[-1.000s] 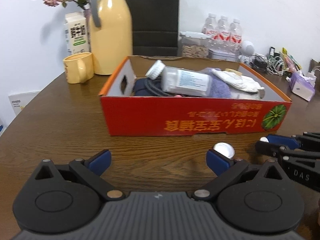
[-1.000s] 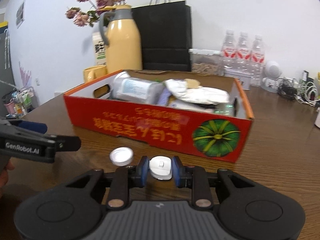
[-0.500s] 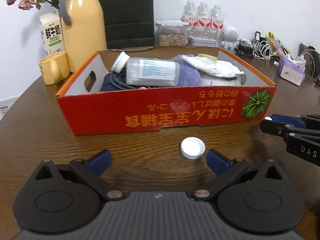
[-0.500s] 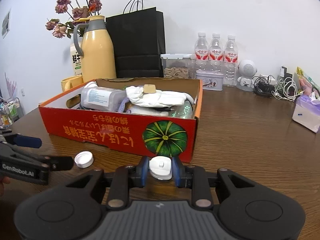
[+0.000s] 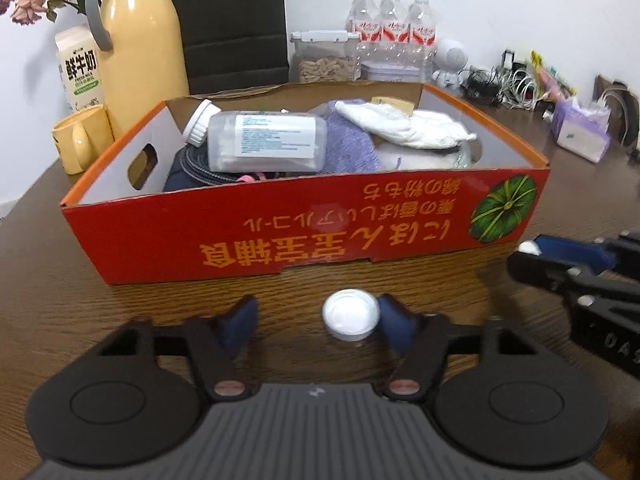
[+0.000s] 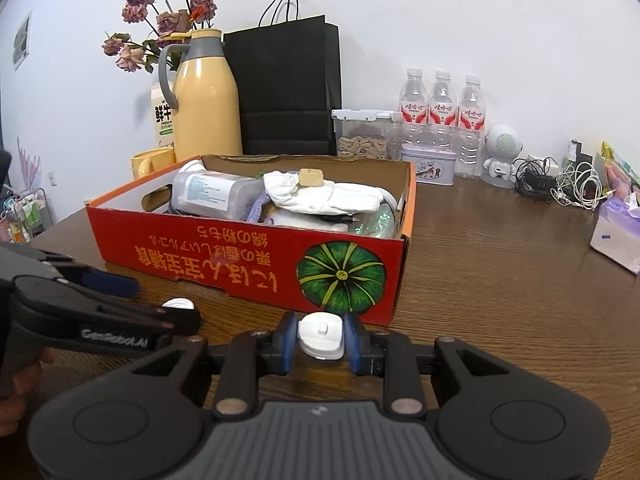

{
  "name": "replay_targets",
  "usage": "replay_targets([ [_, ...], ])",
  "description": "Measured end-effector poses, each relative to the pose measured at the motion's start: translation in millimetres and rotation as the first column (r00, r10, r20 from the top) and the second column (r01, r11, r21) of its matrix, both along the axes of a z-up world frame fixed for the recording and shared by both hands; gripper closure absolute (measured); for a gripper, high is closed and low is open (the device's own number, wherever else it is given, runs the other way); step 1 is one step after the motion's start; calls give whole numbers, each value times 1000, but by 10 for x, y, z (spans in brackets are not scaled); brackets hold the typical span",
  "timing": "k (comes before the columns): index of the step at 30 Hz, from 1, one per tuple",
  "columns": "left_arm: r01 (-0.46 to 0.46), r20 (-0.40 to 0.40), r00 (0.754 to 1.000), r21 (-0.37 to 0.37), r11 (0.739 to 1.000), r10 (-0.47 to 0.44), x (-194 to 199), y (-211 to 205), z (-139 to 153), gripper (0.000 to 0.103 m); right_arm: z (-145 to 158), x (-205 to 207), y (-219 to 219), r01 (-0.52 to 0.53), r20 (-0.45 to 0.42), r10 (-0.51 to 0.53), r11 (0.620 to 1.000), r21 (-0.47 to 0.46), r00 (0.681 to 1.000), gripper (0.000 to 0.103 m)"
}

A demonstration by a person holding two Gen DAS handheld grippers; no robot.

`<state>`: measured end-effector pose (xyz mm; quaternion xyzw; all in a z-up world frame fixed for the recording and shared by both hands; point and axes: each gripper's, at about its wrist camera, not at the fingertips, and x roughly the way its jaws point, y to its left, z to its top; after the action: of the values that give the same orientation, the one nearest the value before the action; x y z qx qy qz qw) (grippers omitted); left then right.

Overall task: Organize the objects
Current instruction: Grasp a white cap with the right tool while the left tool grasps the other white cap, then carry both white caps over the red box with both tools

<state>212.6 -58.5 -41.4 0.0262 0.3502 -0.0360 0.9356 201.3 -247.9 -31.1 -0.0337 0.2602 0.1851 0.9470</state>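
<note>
We find the left hand-held gripper (image 5: 318,316) low over the wooden counter (image 5: 60,320), its jaws closing around a white bottle cap (image 5: 351,315). The cap lies flat on the counter, open side up, between the blue pads. The pad on the right of the left wrist view sits against the cap's edge; the other pad stands clear of it, so the cap is not yet clamped.

The right hand-held gripper (image 6: 321,336) is closed to a narrow gap on a small white plastic piece (image 6: 321,335), both pads pressing its sides. We cannot tell from the frames whether this piece rests on the counter or is held just above it.

A red cardboard box (image 5: 280,232) stands on the counter just behind both grippers. It holds a clear plastic bottle (image 5: 264,142) lying on its side, a purple cloth (image 5: 352,144) and a white cloth (image 5: 404,124).

Behind the box stand a yellow thermos jug (image 5: 140,40), a yellow mug (image 5: 82,138), a milk carton (image 5: 78,68), a black paper bag (image 6: 288,88) and three water bottles (image 6: 442,108).
</note>
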Motion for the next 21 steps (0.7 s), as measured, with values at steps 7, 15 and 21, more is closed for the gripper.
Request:
replay_targets([
  [7, 20, 26, 999, -8, 1000, -20, -65, -38, 6, 74, -1, -2, 8, 0, -1, 0, 1000, -2, 1000, 79],
  [15, 41, 74, 997, -34, 999, -39, -189, 10, 141, 74, 16, -39, 31, -17, 21, 18, 1000, -1, 1000, 79],
  [21, 48, 134, 990, -46, 998, -41, -243, 84, 357, 74, 185, -98, 112, -42, 66, 41, 999, 7, 997, 79],
])
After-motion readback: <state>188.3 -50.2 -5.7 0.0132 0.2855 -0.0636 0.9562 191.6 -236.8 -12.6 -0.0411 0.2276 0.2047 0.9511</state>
